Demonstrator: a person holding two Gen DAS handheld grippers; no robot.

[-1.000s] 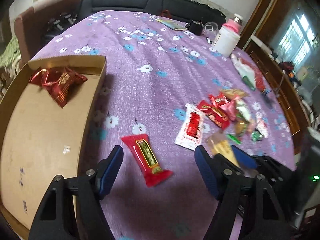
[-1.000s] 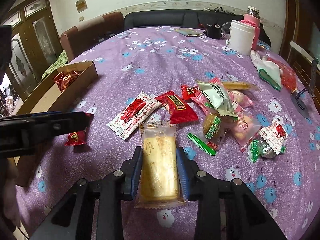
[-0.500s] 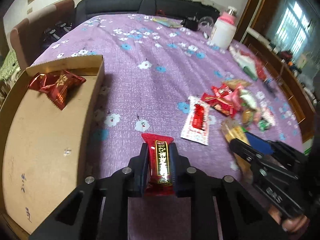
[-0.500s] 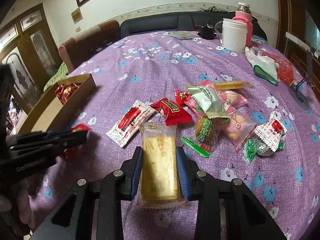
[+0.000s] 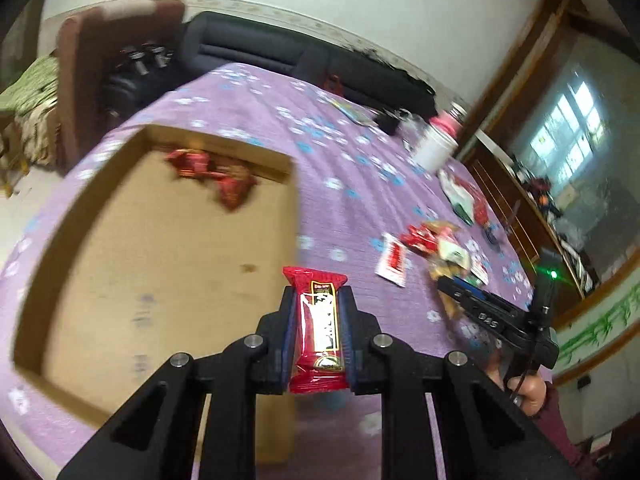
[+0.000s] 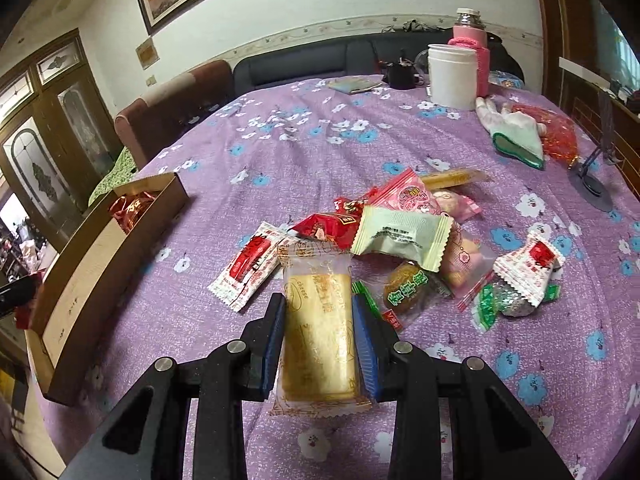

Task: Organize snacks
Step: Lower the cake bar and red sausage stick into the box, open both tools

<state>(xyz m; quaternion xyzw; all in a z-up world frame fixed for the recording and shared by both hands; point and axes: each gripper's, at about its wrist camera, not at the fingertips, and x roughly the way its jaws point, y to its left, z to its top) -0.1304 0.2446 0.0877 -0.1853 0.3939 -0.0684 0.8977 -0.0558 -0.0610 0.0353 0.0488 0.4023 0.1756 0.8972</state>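
Clearly | cheese biscuit packet (image 6: 318, 332) | reads "cheese" | other labels illegible

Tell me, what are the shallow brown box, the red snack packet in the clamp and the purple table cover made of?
The shallow brown box looks like plain matte cardboard: dull tan with raw cut edges. The red snack packet, pinched in the left gripper, seems glossy printed plastic film with crimped, saw-toothed ends. The purple table cover looks like woven cloth with printed flowers, though it could be textured vinyl.

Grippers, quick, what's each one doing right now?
Left tool: shut on the red snack bar.
Right tool: shut on the yellow cheese biscuit pack.
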